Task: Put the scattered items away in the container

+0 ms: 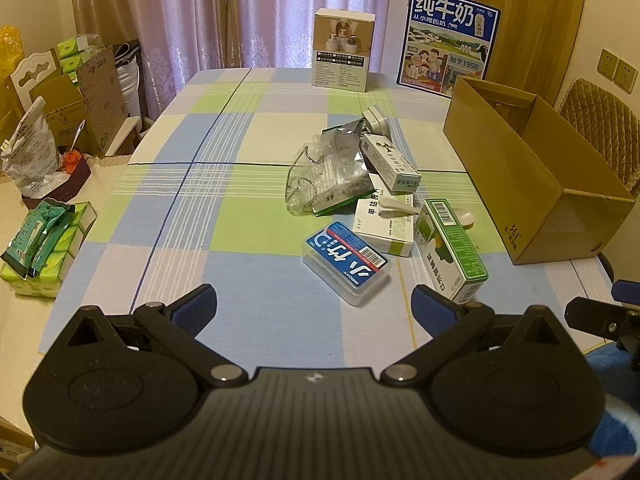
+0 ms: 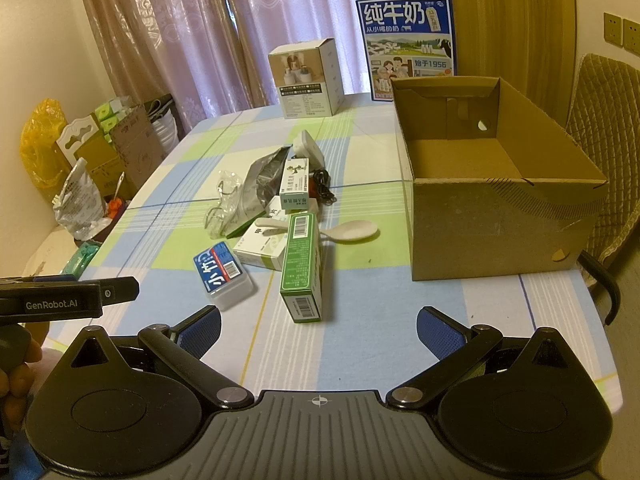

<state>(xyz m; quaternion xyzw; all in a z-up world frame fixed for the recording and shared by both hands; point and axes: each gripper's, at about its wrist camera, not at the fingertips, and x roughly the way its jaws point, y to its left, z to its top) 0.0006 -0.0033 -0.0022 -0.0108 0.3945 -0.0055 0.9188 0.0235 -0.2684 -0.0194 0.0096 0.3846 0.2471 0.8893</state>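
Both grippers, left gripper (image 1: 314, 304) and right gripper (image 2: 319, 326), gape empty; one cardboard box (image 2: 492, 236) at two o'clock, one spoon (image 2: 354, 231), one green carton (image 2: 301, 266).

Scattered items (image 2: 280, 216) lie left of the cardboard box (image 2: 492, 216).

A checked cloth covers the tabletop (image 2: 160, 248). An open cardboard box (image 2: 492, 220) stands on it. Left of the box lie a white spoon (image 2: 352, 232), a green carton (image 2: 302, 264), a blue-labelled plastic case (image 2: 224, 274), a white carton (image 2: 262, 246) and a crumpled clear bag (image 2: 226, 204). Behind the box stand a milk carton (image 2: 406, 46) and a small white box (image 2: 306, 78).
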